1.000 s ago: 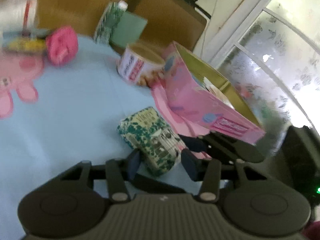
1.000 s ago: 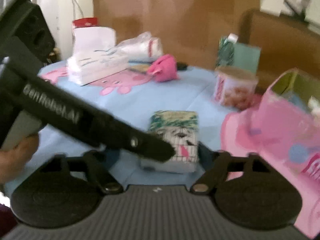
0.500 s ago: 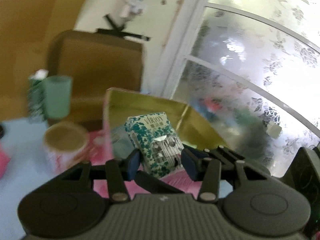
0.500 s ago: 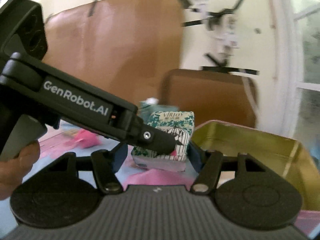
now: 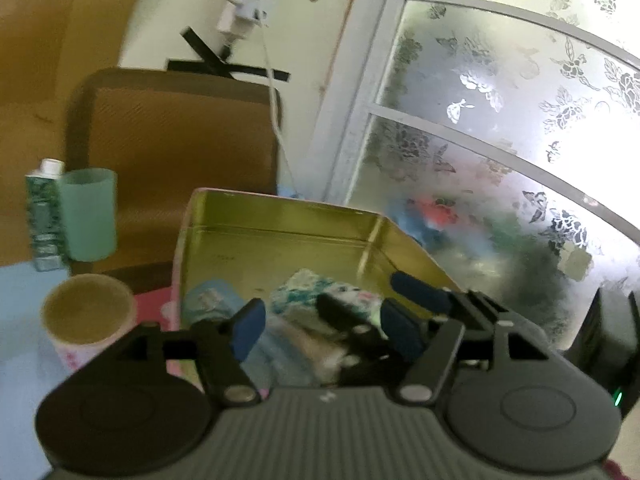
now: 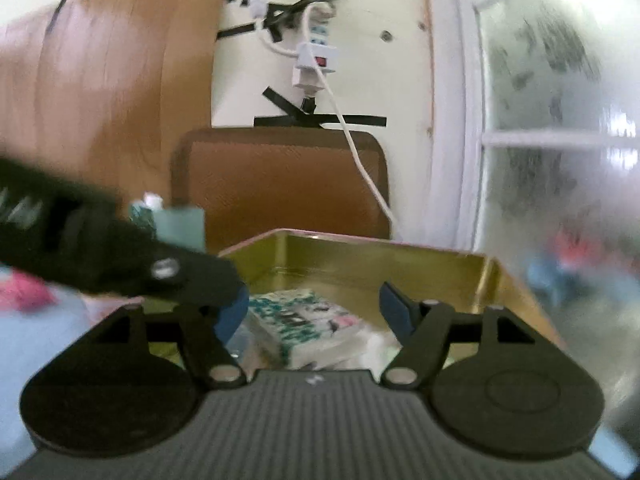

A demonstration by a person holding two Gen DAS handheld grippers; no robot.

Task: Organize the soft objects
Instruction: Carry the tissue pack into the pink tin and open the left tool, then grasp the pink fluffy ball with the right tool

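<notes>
A green-and-white tissue pack (image 5: 316,294) (image 6: 304,324) lies inside the open gold-lined pink tin box (image 5: 280,236) (image 6: 360,256), on other soft items, one of them a blue packet (image 5: 212,304). My left gripper (image 5: 326,326) is open just above the box, its jaws on either side of the pack and off it. My right gripper (image 6: 316,316) is open too, jaws wide around the pack. The right gripper's fingers (image 5: 416,294) cross in front of the left one in the left wrist view. The left gripper's body (image 6: 100,256) shows at left in the right wrist view.
A round paper tub (image 5: 88,316) stands left of the box on the blue cloth. A mint cup (image 5: 90,216) and a green carton (image 5: 44,216) stand behind it. A brown chair back (image 5: 176,140), a taped power strip (image 6: 316,60) and a frosted window (image 5: 500,140) lie beyond. A pink soft item (image 6: 24,296) lies far left.
Both grippers carried the tissue pack from the table up over the box, then opened. The pack now lies in the box, free of both.
</notes>
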